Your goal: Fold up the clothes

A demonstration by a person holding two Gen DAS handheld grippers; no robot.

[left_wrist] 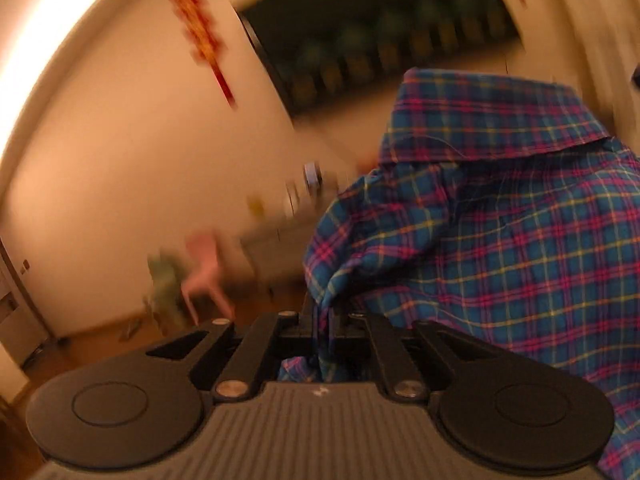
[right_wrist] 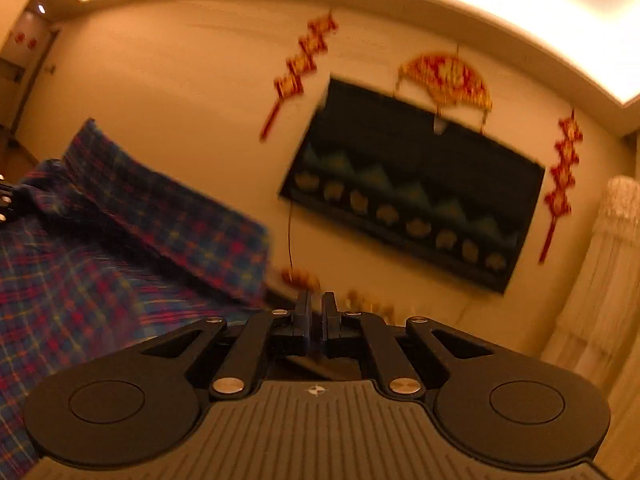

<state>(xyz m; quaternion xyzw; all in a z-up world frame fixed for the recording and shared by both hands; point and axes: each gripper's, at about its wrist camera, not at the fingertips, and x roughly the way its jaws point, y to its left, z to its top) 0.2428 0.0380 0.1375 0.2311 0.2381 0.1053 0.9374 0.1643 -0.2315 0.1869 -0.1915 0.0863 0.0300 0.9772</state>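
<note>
Aloft, plaid shirt (left_wrist: 500,232) (blue, pink, yellow), collar uppermost, bunched

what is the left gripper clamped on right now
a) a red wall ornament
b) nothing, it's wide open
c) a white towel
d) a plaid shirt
d: in the left wrist view the left gripper is closed on a bunched fold of the blue, pink and yellow plaid shirt, which hangs up and to the right of it, collar on top.
</note>
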